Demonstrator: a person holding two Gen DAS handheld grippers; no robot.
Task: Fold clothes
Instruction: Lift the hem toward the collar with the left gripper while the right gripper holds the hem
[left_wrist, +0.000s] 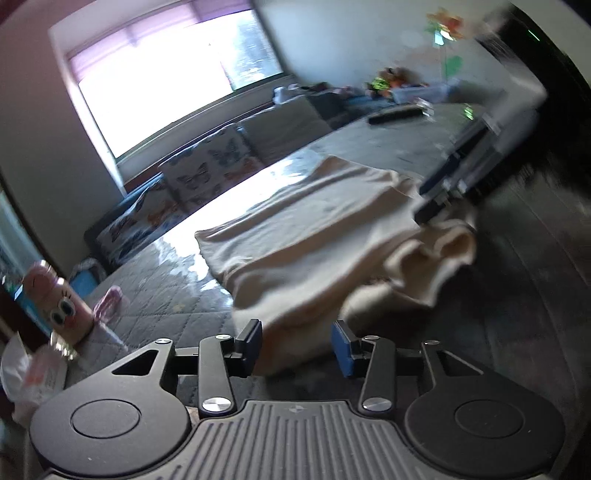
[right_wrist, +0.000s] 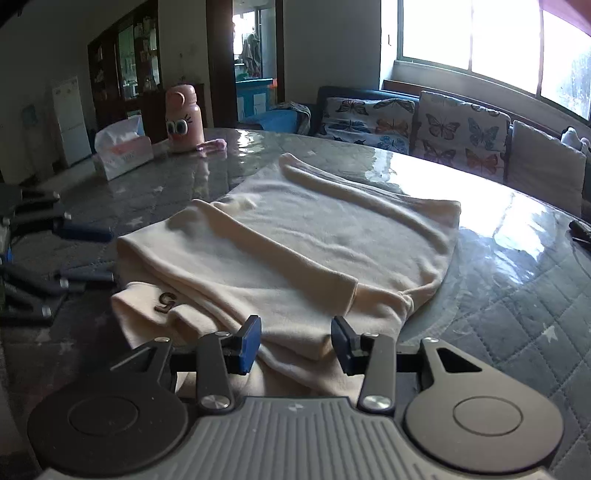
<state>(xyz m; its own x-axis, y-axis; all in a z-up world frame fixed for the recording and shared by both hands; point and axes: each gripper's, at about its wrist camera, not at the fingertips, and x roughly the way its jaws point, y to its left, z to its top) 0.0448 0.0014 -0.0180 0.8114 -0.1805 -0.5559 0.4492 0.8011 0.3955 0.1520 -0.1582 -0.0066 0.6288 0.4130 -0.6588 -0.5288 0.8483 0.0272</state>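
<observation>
A cream garment (right_wrist: 314, 236) lies folded on the quilted grey table (right_wrist: 517, 295), one sleeve laid across its body, with a small "5" mark (right_wrist: 166, 301) near its near-left corner. My right gripper (right_wrist: 295, 343) stands open at the garment's near edge; cloth lies between the blue pads and they do not press on it. In the left wrist view the same garment (left_wrist: 314, 229) stretches away, bunched at its right end. My left gripper (left_wrist: 297, 343) is open over its near corner. The right gripper (left_wrist: 432, 199) shows blurred at the garment's far right. The left gripper (right_wrist: 96, 254) sits at the garment's left side.
A pink cartoon bottle (right_wrist: 183, 118) and a tissue pack (right_wrist: 122, 151) stand at the table's far left. A black remote (left_wrist: 395, 115) lies on the far part of the table (left_wrist: 166, 288). A sofa with butterfly cushions (right_wrist: 424, 125) runs under the window.
</observation>
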